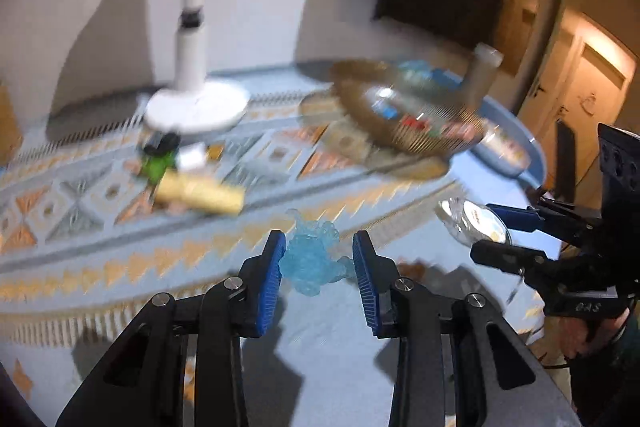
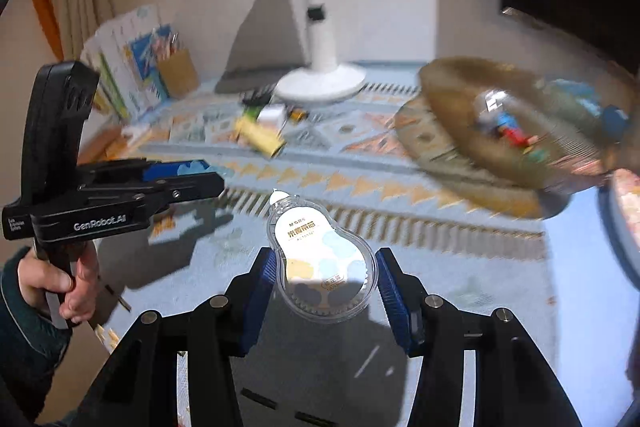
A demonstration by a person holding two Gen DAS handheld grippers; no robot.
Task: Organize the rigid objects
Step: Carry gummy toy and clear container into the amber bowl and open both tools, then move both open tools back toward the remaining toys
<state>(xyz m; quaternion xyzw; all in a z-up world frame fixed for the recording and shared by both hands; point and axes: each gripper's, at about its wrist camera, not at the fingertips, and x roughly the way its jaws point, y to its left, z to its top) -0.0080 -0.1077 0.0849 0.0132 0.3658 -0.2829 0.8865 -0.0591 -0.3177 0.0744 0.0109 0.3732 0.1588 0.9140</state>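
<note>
My left gripper (image 1: 318, 259) is shut on a translucent blue figurine (image 1: 310, 261) and holds it above the patterned cloth. My right gripper (image 2: 326, 277) is shut on a clear pear-shaped correction tape (image 2: 324, 267); it also shows in the left wrist view (image 1: 474, 223) at the right. A woven brown basket (image 1: 360, 107) with several small colourful items sits at the back right; in the right wrist view the basket (image 2: 452, 99) is blurred. A yellow cylinder (image 1: 200, 193) lies on the cloth.
A white lamp base (image 1: 196, 105) stands at the back. A green and black item (image 1: 160, 157) and a small white block (image 1: 192, 157) lie beside the cylinder. A pencil holder and booklets (image 2: 152, 63) stand far left. A blue bowl (image 1: 516, 143) sits behind the basket.
</note>
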